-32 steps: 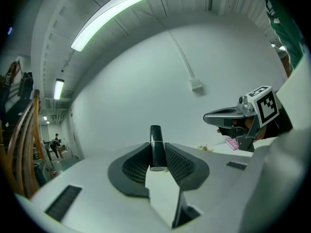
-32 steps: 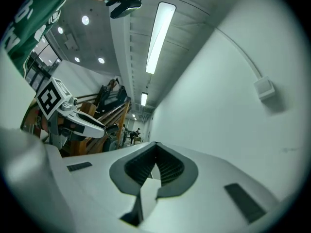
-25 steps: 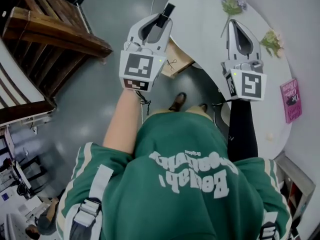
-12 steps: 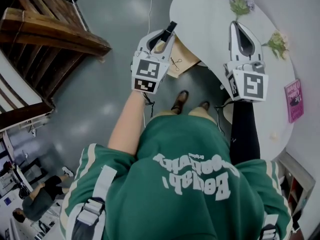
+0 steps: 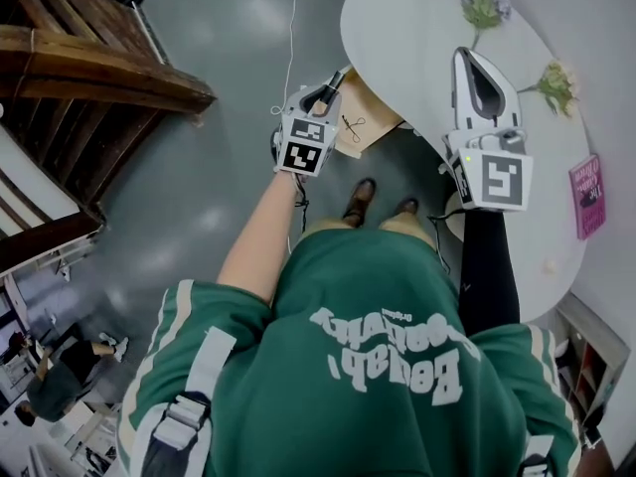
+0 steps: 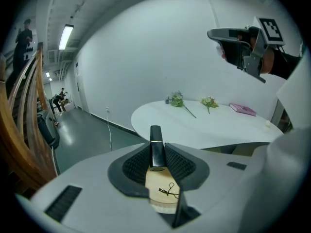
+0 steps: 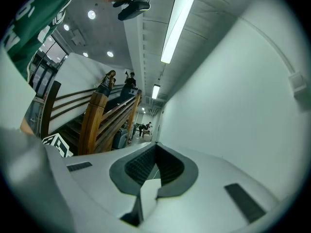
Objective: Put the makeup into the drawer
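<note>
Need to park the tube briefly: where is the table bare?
The table's broad middle, from the flowers and book to its near edge, is bare. It is crowded only along the far rim, where those lie.

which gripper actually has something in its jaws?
The left gripper: its jaws clamp a black makeup tube. The right gripper is shut with nothing between its jaws.
</note>
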`<state>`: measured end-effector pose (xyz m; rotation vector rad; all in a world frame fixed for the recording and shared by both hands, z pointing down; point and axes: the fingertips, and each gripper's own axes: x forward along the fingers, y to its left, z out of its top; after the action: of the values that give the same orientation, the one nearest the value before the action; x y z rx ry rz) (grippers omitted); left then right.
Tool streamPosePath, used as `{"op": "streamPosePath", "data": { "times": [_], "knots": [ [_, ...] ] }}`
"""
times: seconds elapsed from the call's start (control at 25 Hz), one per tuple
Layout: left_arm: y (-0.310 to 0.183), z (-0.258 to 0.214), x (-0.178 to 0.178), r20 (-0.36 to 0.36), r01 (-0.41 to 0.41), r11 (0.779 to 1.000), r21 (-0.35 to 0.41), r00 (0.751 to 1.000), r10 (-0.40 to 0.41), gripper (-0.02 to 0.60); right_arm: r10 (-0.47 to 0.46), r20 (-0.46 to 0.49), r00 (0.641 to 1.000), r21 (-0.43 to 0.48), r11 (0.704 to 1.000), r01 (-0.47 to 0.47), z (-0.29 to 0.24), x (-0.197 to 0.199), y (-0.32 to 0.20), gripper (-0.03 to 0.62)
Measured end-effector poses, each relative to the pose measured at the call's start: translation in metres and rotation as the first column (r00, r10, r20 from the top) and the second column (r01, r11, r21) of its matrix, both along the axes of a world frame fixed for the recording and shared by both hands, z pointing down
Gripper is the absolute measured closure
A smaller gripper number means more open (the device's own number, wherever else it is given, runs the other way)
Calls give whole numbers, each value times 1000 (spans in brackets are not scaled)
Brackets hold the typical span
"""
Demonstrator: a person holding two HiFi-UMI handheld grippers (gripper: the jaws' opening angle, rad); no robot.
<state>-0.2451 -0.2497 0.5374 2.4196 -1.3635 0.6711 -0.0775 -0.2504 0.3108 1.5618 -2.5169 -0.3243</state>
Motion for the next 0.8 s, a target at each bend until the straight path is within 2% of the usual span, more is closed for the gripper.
{"op": "streamPosePath", "data": {
  "times": [0.28, 0.44, 0.68, 0.8],
  "knots": [
    [18, 71, 4, 6, -21, 987, -162, 1000, 23, 471, 22, -28, 999, -19, 1000, -22, 8, -3, 5, 585],
    [28, 97, 8, 31, -41, 976, -215, 998, 49, 471, 43, -43, 998, -26, 999, -44, 11, 4, 11, 585],
    [43, 144, 9, 93, -73, 949, -308, 990, 107, 471, 68, -64, 996, -42, 997, -71, 15, 11, 17, 585],
    [52, 162, 4, 97, -60, 933, -356, 990, 100, 471, 77, -71, 994, -47, 996, -81, 16, 13, 19, 585]
  ]
}}
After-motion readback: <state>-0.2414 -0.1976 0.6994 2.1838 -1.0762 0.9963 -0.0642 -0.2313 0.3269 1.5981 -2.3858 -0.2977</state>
